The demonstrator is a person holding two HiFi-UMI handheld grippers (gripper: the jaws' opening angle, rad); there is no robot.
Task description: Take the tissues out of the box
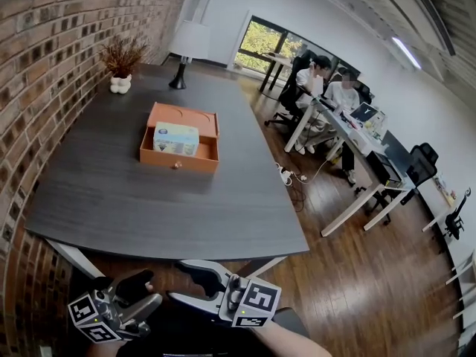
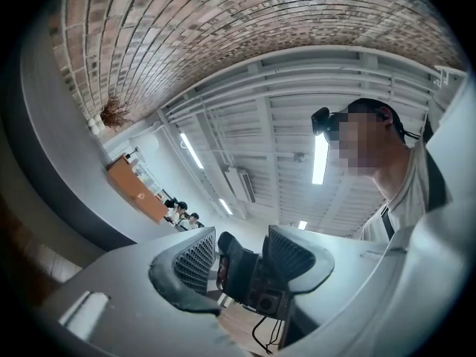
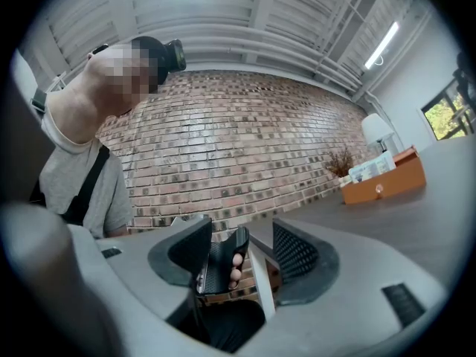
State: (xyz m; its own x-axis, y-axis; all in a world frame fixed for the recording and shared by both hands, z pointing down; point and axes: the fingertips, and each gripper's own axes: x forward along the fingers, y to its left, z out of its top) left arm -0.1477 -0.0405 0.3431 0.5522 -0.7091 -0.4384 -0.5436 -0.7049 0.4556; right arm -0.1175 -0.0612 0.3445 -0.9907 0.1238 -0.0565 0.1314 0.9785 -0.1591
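Observation:
An orange box (image 1: 177, 160) stands open on the dark table (image 1: 149, 214), with a pale blue tissue pack (image 1: 175, 138) lying inside it. The same box shows far off in the left gripper view (image 2: 136, 188) and in the right gripper view (image 3: 383, 184), the tissue pack (image 3: 370, 169) sticking up from it. Both grippers hang below the table's near edge, close to my body. My left gripper (image 1: 149, 288) (image 2: 242, 255) is open and holds nothing. My right gripper (image 1: 181, 281) (image 3: 242, 248) is open too, empty, and points toward the left one.
A brick wall (image 1: 37, 88) runs along the table's left side. A white lamp (image 1: 182, 47) and a dried plant in a white vase (image 1: 121, 62) stand at the far end. People sit at desks (image 1: 327, 88) to the right across a wooden floor (image 1: 357, 274) with cables (image 1: 290, 175).

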